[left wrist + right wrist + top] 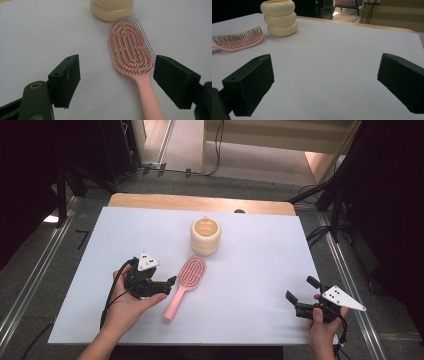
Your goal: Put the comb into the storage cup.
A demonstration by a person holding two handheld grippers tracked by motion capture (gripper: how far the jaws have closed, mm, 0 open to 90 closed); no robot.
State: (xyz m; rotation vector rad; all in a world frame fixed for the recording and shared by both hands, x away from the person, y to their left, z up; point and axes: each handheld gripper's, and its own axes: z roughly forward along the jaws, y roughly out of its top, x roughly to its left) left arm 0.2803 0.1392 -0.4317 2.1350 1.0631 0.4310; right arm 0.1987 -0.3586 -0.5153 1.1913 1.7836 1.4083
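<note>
Table [250, 320]: white sheet over a wooden top, spanning the middle of the high view.

Cup [205, 236]: cream, ribbed in three rings, upright at centre, just above the brush head.

Hairbrush [183, 285]: pink plastic, bristles up, lying just below centre, handle toward lower left. Judged light and stiff; bristles springy, so the slim handle [150, 100] is the place to grip.

Left gripper [170, 282]: left of centre, jaws apart and empty, straddling the handle without touching.

Right gripper [301, 295]: lower right, jaws wide, empty.
</note>
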